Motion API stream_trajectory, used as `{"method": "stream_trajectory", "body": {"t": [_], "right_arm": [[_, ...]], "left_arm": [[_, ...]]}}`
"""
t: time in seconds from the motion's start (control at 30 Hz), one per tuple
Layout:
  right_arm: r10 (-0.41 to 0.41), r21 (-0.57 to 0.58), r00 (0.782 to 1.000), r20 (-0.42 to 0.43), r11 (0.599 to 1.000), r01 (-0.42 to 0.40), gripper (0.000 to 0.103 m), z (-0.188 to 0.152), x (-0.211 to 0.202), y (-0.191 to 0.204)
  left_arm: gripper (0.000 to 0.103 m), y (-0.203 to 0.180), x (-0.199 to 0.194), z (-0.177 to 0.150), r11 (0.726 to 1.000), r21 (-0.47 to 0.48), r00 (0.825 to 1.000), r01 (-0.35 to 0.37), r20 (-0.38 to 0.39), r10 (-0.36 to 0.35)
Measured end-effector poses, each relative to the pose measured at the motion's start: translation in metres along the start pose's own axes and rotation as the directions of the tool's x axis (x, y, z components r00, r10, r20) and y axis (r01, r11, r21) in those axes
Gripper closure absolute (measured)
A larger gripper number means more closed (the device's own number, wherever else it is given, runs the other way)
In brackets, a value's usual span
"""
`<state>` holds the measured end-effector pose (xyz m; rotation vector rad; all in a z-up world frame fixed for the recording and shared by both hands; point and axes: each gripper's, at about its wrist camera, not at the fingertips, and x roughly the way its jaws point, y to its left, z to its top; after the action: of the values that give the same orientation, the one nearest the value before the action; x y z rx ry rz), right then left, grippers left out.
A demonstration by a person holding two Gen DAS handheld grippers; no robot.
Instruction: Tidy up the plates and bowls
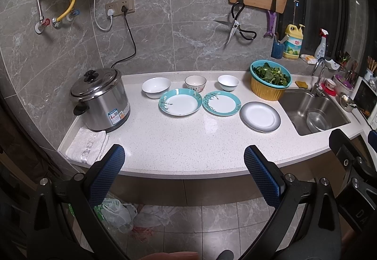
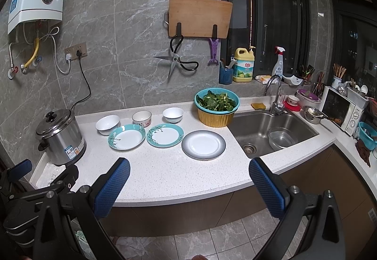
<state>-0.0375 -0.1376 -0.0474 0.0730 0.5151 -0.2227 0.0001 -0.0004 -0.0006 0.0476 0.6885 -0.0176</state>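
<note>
Plates ahead of both grippers, well apart from the fingers: teal-rimmed plate (image 1: pixel 180 101), second teal-rimmed plate (image 1: pixel 221 103), grey-rimmed plate (image 1: pixel 260 116), side by side. Beyond them, three bowls: white bowl (image 1: pixel 156 87), patterned bowl (image 1: pixel 195 83), small white bowl (image 1: pixel 228 82). Left gripper (image 1: pixel 183 161) spread wide, empty. Right gripper (image 2: pixel 188 175) likewise. Rice cooker (image 1: pixel 100 99) far left; sink (image 1: pixel 313 114) right.

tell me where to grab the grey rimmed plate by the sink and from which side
Probably the near rim of the grey-rimmed plate, approached from the counter's front edge with the right gripper, one finger under the lip. It lies flat, its near side faces open countertop, and the colander crowds its far side.
</note>
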Motion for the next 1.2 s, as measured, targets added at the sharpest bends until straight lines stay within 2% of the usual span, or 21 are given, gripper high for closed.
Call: {"method": "stream_trajectory", "body": {"t": [1.2], "right_arm": [[-0.001,-0.002,1.0,-0.005,1.0,0.001,0.0,0.0011,0.0035,0.0023]], "left_arm": [[0.0,0.0001,0.0,0.0,1.0,0.001,1.0,0.001,-0.005,-0.001]]}}
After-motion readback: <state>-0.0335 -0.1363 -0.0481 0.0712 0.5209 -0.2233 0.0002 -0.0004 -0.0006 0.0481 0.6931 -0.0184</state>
